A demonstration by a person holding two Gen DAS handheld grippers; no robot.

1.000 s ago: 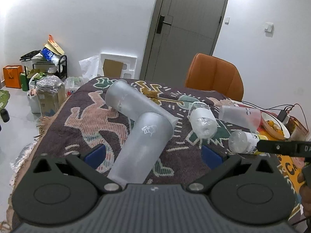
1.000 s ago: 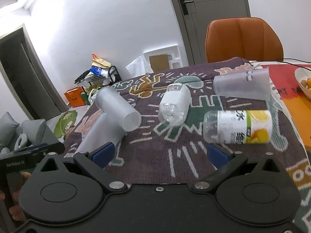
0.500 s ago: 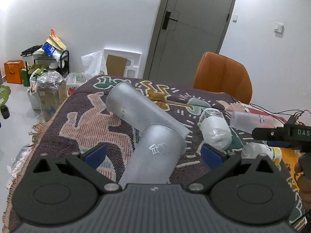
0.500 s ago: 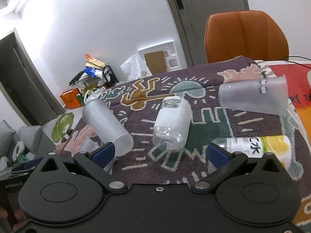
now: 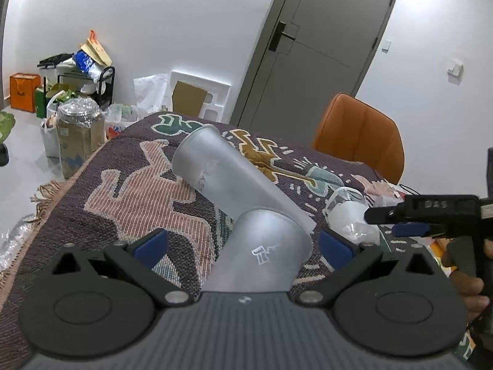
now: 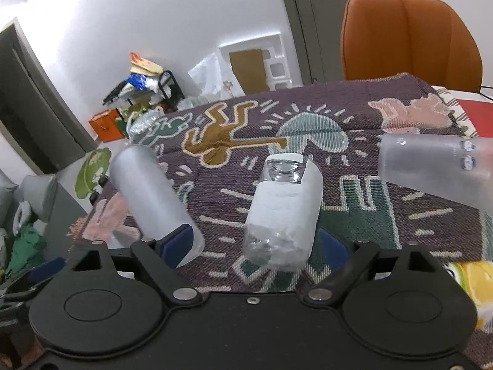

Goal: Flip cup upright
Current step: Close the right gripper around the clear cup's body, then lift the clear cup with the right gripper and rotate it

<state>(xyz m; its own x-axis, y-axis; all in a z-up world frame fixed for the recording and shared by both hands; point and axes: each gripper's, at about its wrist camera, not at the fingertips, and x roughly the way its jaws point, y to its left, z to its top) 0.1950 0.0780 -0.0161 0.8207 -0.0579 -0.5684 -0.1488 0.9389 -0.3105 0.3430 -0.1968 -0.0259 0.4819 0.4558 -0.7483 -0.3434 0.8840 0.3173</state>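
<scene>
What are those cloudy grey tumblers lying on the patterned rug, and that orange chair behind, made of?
The frosted grey tumblers look like matte translucent plastic: light passes dully through the walls, and each carries a small printed mark. Frosted glass cannot be ruled out. The orange padded chair looks like smooth leather or faux leather, with a soft sheen and stitched vertical seams. The woven patterned rug shows ribbed textile threads.

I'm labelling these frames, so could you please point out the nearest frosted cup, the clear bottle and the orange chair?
nearest frosted cup [image 5: 265, 256]: left wrist view, side wall.
clear bottle [image 6: 282, 209]: right wrist view, paper label.
orange chair [image 6: 409, 37]: right wrist view, backrest.
</scene>
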